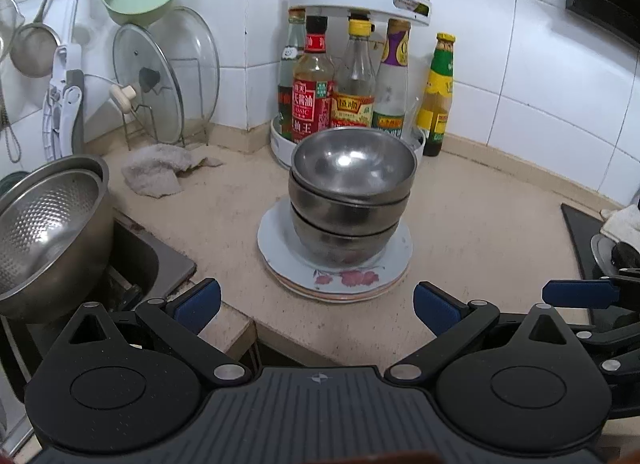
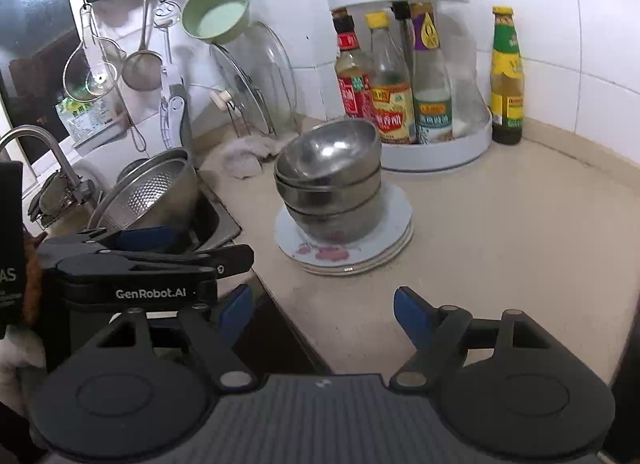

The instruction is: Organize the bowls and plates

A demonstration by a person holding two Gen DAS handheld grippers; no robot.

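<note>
A stack of three steel bowls [image 1: 352, 192] stands on a stack of white plates [image 1: 280, 260] with a pink flower print, on the beige counter. The same bowls [image 2: 332, 184] and plates [image 2: 400, 220] show in the right wrist view. My left gripper [image 1: 316, 304] is open and empty, just in front of the plates at the counter's front edge. My right gripper [image 2: 322, 312] is open and empty, a little further back from the stack. The right gripper's fingers [image 1: 576, 292] show at the right of the left wrist view. The left gripper's body [image 2: 136, 264] shows at the left of the right wrist view.
A steel colander in a steel basin [image 1: 44, 232] sits at the sink on the left. A grey rag [image 1: 160, 168] lies by a rack of glass lids [image 1: 168, 80]. A two-tier white turntable of sauce bottles [image 1: 352, 96] stands behind the stack. A stove [image 1: 600, 248] is at the right.
</note>
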